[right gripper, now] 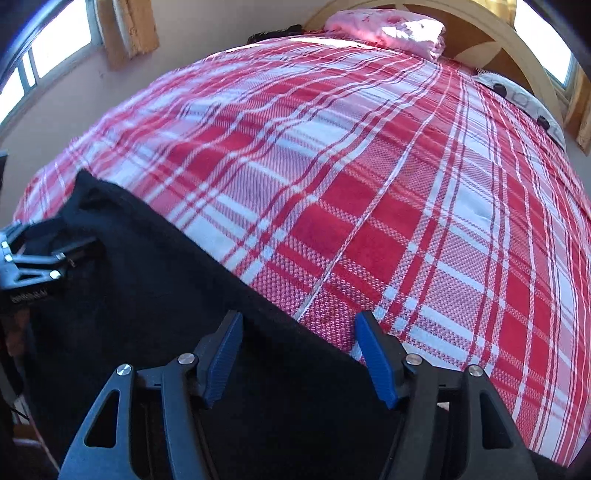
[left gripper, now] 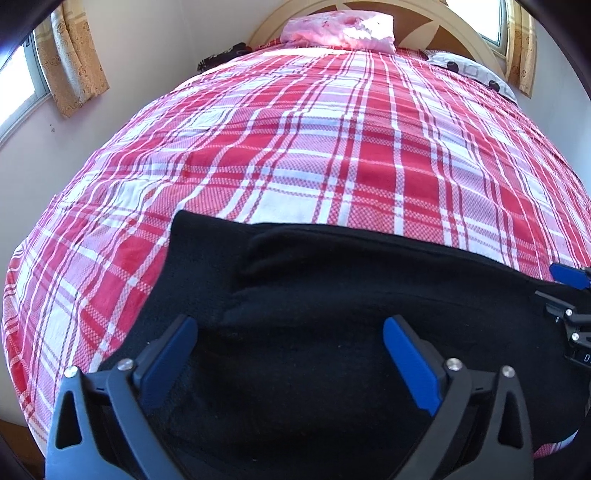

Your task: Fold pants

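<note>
Black pants (left gripper: 314,280) lie across the near end of a bed covered in a red and white plaid sheet (left gripper: 332,147). A folded layer shows as a ridge on top of them. My left gripper (left gripper: 290,328) hovers over the pants with its blue pads wide apart and nothing pinched between them. Part of my right gripper (left gripper: 569,295) shows at the right edge of that view. In the right wrist view the pants (right gripper: 147,288) fill the lower left. My right gripper (right gripper: 298,317) stands open over their far edge, where black cloth meets the sheet (right gripper: 406,221). My left gripper (right gripper: 29,254) shows at the left edge.
A pink pillow (left gripper: 340,31) lies against the wooden headboard (left gripper: 436,22) at the far end. A patterned white pillow (left gripper: 469,70) is at the far right and a dark item (left gripper: 221,55) at the far left. Curtained windows (left gripper: 22,81) flank the bed.
</note>
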`<state>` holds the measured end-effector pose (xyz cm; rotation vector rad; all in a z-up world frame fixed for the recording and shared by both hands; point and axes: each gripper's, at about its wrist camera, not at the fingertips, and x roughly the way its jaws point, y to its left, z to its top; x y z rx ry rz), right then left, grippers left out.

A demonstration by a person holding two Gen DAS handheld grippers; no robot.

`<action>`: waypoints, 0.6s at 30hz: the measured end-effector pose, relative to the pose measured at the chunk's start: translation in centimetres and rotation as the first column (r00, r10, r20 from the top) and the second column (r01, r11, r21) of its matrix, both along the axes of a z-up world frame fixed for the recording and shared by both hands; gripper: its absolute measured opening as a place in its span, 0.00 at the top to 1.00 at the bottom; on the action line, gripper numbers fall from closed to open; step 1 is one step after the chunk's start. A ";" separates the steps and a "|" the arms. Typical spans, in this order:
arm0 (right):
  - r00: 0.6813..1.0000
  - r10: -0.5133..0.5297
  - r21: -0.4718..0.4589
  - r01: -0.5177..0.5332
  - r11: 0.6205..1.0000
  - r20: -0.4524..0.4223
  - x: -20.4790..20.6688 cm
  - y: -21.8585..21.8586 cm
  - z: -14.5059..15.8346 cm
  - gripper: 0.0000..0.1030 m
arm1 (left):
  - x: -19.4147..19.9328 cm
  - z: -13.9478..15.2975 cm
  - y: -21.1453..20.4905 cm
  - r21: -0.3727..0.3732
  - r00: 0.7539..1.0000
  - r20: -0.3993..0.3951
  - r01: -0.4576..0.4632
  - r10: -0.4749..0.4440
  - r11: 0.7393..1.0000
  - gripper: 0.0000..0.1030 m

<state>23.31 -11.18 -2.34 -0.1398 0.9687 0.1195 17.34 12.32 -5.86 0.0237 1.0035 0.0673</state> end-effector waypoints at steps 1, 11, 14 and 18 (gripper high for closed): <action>1.000 0.010 -0.015 -0.010 1.000 0.010 -0.2 0.2 0.0 0.51 | 0.0 0.1 0.2 -0.007 1.000 0.002 0.002 -0.001 1.000 0.00; 0.991 0.106 0.024 -0.109 0.994 0.085 -5.1 2.4 3.5 0.97 | -3.5 4.2 4.4 -0.090 0.997 0.077 -0.018 0.025 0.996 0.00; 0.981 0.121 0.042 -0.129 0.991 0.150 -8.3 3.3 5.1 0.97 | -4.3 5.4 5.2 -0.135 0.995 0.096 -0.018 0.031 0.991 0.00; 0.973 0.144 0.042 -0.153 0.987 0.179 -12.1 5.2 4.8 0.97 | -4.6 5.8 4.9 -0.177 0.995 0.098 0.008 0.009 0.984 0.00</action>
